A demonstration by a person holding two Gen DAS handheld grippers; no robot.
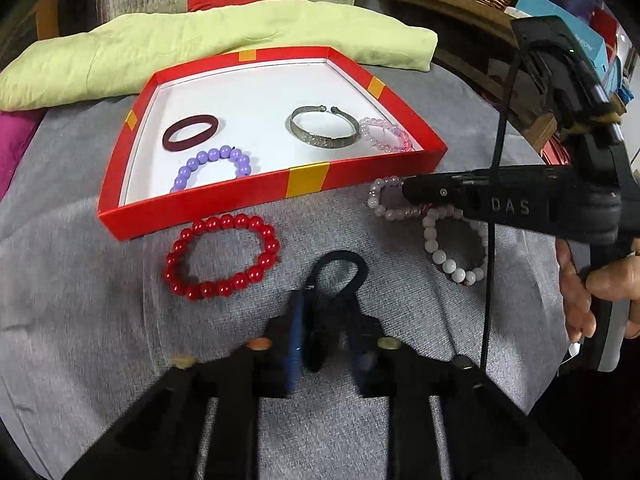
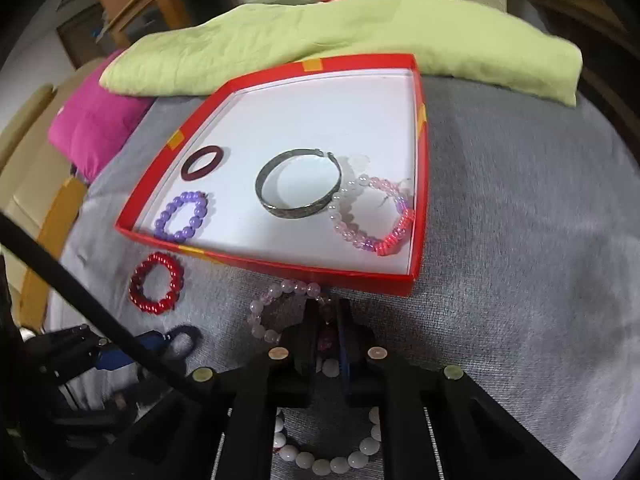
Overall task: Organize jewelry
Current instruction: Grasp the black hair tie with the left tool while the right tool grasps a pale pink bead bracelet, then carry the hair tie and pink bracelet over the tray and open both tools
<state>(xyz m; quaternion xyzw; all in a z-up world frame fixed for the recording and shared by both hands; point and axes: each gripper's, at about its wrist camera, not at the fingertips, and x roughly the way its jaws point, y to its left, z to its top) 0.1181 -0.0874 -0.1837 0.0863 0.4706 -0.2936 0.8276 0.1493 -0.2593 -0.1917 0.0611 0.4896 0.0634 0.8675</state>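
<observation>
Right now my left gripper (image 1: 329, 312) has its fingers pinched on the near side of a dark hair loop (image 1: 339, 276), which lies on the grey cloth (image 1: 100, 320) and rounds out just beyond the tips. My right gripper (image 2: 327, 322) has its fingers pressed together on the pale pink bead bracelet (image 2: 276, 312), whose ring curls off to the left of the tips. The red box (image 2: 418, 208) sits just past both sets of fingers, already holding a silver bangle (image 2: 298, 188), a purple bead bracelet (image 2: 182, 218), a maroon ring (image 2: 202, 167) and a pink mixed bracelet (image 2: 372, 220). My worry is the white bead bracelet (image 2: 332, 460): it lies under the right fingers and touches the pink one, so a lift could drag or snag it. The pink grip looks thin, on the beads' edge, so it may slip out over the box wall. The red bead bracelet (image 1: 222, 256), just left of my left fingertips, could get nudged as I rise. Only the left view shows the right gripper from the side, with the hand (image 1: 592, 292) holding it; only the right view shows the beads caught between those fingers.
</observation>
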